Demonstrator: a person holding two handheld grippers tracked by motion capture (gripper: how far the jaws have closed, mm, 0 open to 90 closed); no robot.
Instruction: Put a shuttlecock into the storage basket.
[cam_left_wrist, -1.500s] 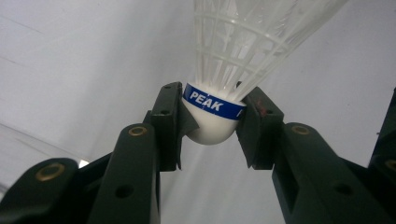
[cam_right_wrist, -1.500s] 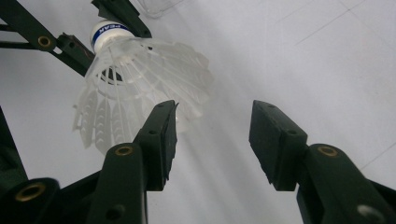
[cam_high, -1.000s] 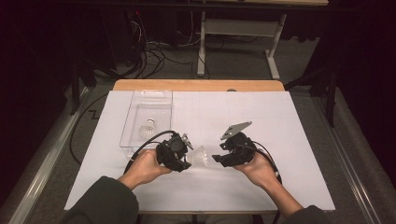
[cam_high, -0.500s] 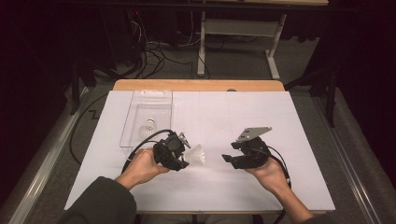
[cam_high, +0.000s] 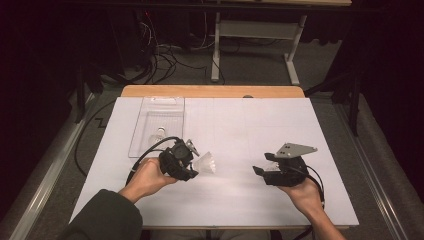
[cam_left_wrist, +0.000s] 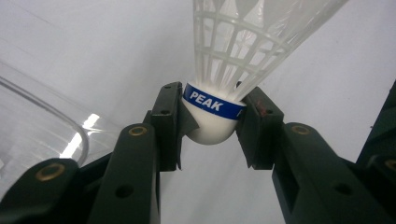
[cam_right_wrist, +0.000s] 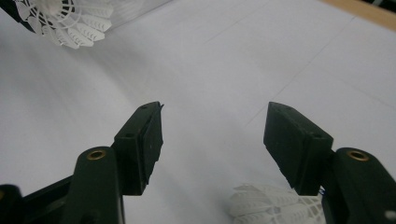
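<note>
High view, largest first: my white surface (cam_high: 250, 130), a clear tray (cam_high: 157, 122) at upper left, then the shuttlecock (cam_high: 205, 163) left of centre, clamped at its cork by my left gripper (cam_high: 192, 167). It looks featherlight with a crushable skirt, so I'd grip only the cork. My right gripper (cam_high: 259, 172), jaws apart and just opening, holds nothing; a second shuttlecock (cam_right_wrist: 275, 207) lies beneath it.

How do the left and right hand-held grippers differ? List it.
Left hand-held gripper is clamped on a shuttlecock at its cork; right hand-held gripper has just been opening, pads bare. Left sits beside the tray; right sits far from it. Both are black and two-jawed.
</note>
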